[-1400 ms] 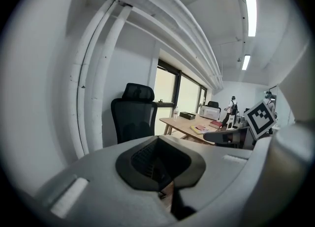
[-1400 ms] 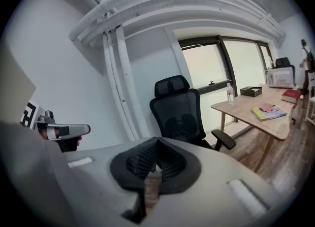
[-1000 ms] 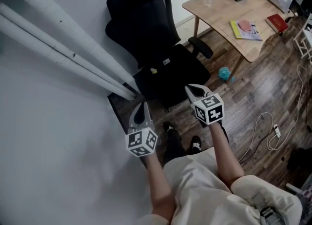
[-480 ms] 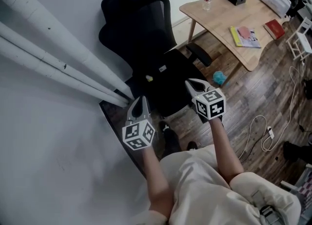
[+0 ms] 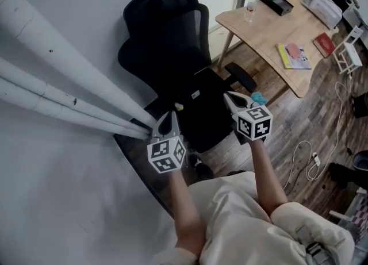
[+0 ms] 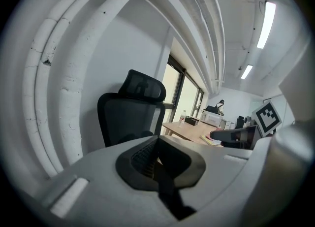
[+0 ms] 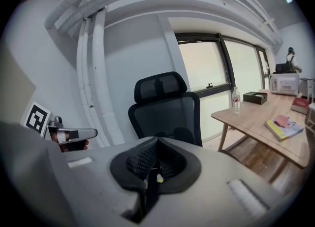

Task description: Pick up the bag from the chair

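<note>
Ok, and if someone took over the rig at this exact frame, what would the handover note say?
Left gripper: jaws together, empty, in the air, pointing at the chair but short of it.
Right gripper: jaws together, empty, level with the left one, also short of the chair.
Bag: a dark shape lying on the black office chair, with a small white tag on it. It is black on black, so its outline is hard to trace.
Done: nothing yet; the bag is untouched.
Left: open a gripper, reach the bag, close on it, lift it off the chair.
</note>
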